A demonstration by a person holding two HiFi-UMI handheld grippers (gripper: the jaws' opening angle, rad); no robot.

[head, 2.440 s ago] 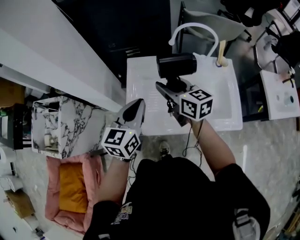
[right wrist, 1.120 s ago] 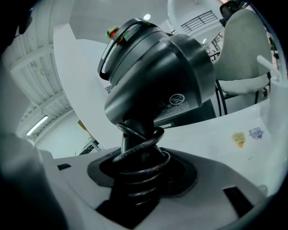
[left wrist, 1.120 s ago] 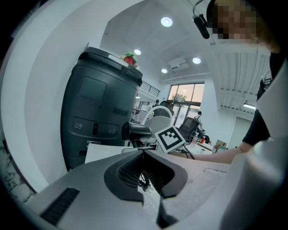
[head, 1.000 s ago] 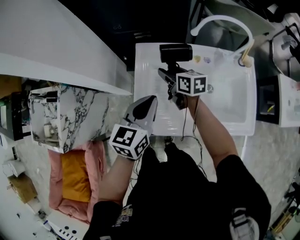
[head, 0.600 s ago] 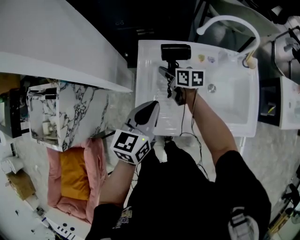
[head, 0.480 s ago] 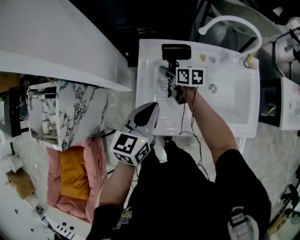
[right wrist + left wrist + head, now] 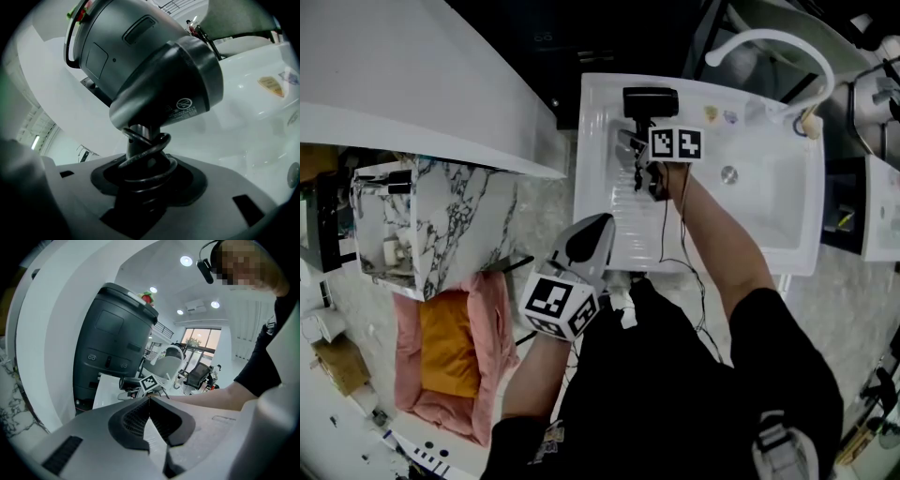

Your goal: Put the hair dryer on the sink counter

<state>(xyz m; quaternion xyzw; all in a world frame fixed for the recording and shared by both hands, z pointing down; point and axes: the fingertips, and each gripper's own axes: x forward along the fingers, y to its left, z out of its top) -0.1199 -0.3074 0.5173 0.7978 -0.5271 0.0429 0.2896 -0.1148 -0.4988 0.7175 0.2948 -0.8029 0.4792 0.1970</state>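
Observation:
A black hair dryer (image 7: 650, 101) hangs over the far left part of the white sink counter (image 7: 600, 141). My right gripper (image 7: 637, 155) is shut on its handle, which has the cord wound round it (image 7: 143, 161). In the right gripper view the dryer's barrel (image 7: 164, 89) fills the frame above the jaws. My left gripper (image 7: 586, 239) is shut with nothing in it and stays near the counter's front edge, beside my body. In the left gripper view its dark pads (image 7: 150, 420) meet, and the right gripper's marker cube (image 7: 151, 383) shows beyond.
A white curved faucet (image 7: 769, 42) arches over the basin, whose drain (image 7: 728, 173) lies right of the dryer. A marble-patterned cabinet (image 7: 441, 225) and a pink cushion (image 7: 450, 361) stand at the left. A dark bin (image 7: 112, 343) is behind the sink.
My right gripper has carried the hair dryer farther out over the sink counter's far left part. The left gripper has dropped back a little towards my body.

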